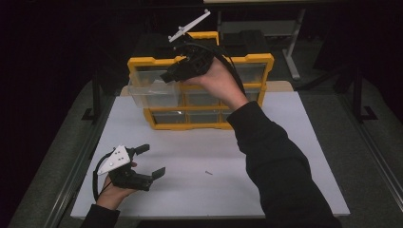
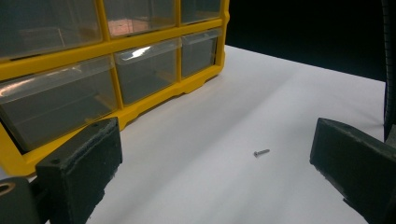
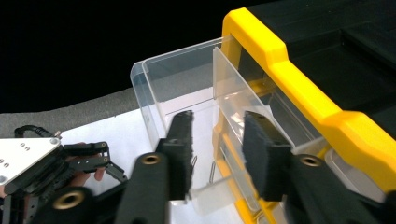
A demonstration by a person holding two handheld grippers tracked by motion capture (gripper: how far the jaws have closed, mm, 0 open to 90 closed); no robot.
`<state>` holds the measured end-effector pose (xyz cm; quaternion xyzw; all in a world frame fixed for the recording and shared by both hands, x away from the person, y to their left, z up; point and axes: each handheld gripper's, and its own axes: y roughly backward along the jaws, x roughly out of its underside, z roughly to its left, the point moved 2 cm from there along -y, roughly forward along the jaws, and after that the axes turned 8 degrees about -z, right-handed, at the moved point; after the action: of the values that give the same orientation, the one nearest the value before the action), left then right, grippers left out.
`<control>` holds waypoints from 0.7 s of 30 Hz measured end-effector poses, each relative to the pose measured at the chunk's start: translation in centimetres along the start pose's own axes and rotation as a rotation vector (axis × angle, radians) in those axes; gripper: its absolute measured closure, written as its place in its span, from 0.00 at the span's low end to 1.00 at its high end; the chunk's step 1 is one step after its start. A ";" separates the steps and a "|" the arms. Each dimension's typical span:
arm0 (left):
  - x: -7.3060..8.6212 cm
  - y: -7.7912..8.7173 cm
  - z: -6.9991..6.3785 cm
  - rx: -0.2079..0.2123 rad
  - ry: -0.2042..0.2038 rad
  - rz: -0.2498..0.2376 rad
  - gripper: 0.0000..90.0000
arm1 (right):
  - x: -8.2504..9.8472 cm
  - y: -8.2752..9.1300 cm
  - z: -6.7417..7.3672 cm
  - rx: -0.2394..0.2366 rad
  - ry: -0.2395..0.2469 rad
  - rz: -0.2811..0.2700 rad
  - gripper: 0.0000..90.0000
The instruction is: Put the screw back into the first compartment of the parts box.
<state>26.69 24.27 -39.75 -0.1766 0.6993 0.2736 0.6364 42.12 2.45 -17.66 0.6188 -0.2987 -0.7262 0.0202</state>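
Note:
A yellow organiser with clear drawers stands at the back of the white table. Its top left drawer is pulled out to the left. My right gripper hangs over that drawer, pointing down and left. In the right gripper view its jaws stand apart above the drawer, gripping nothing; two thin pins show below them. My left gripper rests open near the table's front left. A small screw lies on the table to its right, and in the left gripper view it lies beyond the open jaws.
The organiser's lower drawers are closed. The table's front edge runs just below my left hand. Dark floor and metal frames surround the table. My right sleeve crosses the table's right half.

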 end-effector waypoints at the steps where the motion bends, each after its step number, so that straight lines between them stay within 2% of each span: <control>1: 0.0 0.0 0.0 0.001 0.002 0.000 0.02 | 0.1 0.2 -0.1 0.003 0.009 -0.004 0.52; 5: 0.0 -0.1 0.0 0.003 -0.011 0.002 0.02 | 0.3 1.0 0.0 0.014 -0.002 -0.015 0.39; 9: 0.0 -0.2 -0.2 0.002 0.007 -0.006 0.02 | 0.7 1.6 0.3 0.025 0.006 0.008 0.31; 10: 0.0 -0.2 -0.2 0.003 0.007 -0.007 0.02 | 0.9 1.8 0.2 0.020 0.035 0.003 0.30; 11: 0.0 -0.1 -0.2 0.002 0.006 0.000 0.02 | 1.0 2.0 0.5 0.014 0.007 0.005 0.30; 13: 0.0 -0.1 -0.2 0.002 0.007 -0.001 0.02 | 1.4 2.3 0.5 0.018 0.036 0.001 0.29; 15: 0.0 -0.1 -0.2 0.001 0.002 0.002 0.02 | 1.9 2.6 0.6 0.021 0.044 0.004 0.29; 18: 0.0 -0.1 -0.2 0.002 0.006 -0.001 0.02 | 2.7 3.0 0.8 0.022 0.039 0.004 0.29; 20: 0.0 -0.1 -0.2 0.001 0.003 0.003 0.02 | 3.2 3.1 0.9 0.025 0.057 -0.003 0.29; 21: 0.0 -0.1 -0.1 0.002 -0.004 0.002 0.02 | 3.5 3.3 1.1 0.025 0.043 0.002 0.29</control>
<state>26.63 24.12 -39.74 -0.1748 0.6984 0.2739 0.6377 39.24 -1.18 -19.20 0.6343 -0.3078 -0.7090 0.0196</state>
